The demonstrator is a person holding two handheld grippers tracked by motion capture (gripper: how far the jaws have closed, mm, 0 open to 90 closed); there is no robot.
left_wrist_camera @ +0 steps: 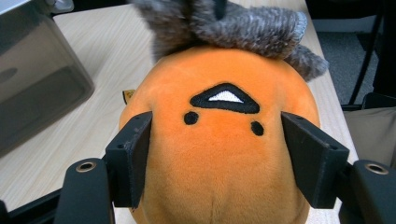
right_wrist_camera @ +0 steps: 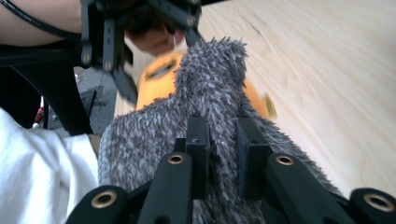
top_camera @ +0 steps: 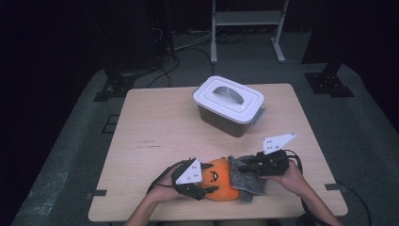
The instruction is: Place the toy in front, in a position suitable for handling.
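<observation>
Now the orange plush (left_wrist_camera: 219,154) sits between the left gripper (left_wrist_camera: 217,154) jaws.

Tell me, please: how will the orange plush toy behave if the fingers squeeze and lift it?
The orange plush toy looks soft and stuffed, so it would probably dent under the left gripper and weigh little. Its rounded body may roll if pushed. The fuzzy grey sock draped on it looks floppy.

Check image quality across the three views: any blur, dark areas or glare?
High view: table evenly lit, surroundings nearly black, soft overall. Left gripper view: orange plush sharp, grey bin at the edge softer. Right gripper view: grey fuzzy cloth fairly sharp, plush and wood grain behind blurred; no strong glare.
</observation>
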